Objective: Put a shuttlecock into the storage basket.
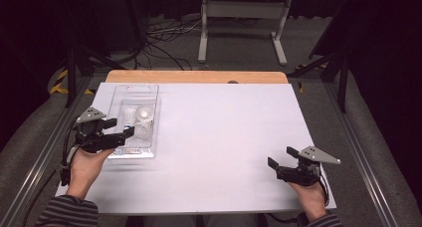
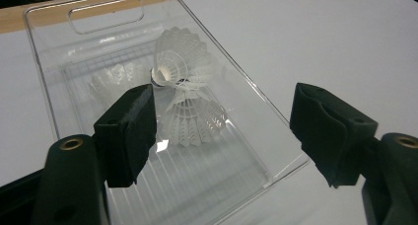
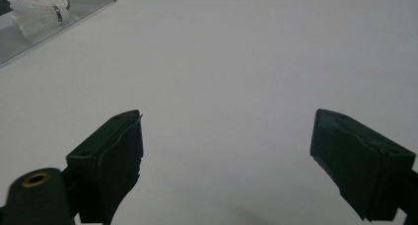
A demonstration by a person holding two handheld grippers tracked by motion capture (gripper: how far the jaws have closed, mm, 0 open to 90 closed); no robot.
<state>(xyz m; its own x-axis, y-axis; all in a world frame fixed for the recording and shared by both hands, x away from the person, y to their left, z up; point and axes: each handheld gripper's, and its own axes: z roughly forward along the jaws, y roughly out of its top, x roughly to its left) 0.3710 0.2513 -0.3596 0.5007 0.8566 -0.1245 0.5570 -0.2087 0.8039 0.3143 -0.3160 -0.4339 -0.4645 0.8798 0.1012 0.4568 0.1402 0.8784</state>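
Observation:
A clear plastic tray lies on the left of the white table, and white shuttlecocks are piled in its middle. My left gripper hovers open at the tray's near left edge, nothing between its jaws. In the left gripper view the tray holds three shuttlecocks: one with its cork towards me, one lying below it, and a fainter one at the left. My right gripper stands open and empty over bare table at the near right; its own view shows its jaws wide apart.
The white sheet covers the table, with a wooden strip along the far edge. In the right gripper view the tray and a shuttlecock sit far off at the upper left. Beyond the table stand a white frame and floor cables.

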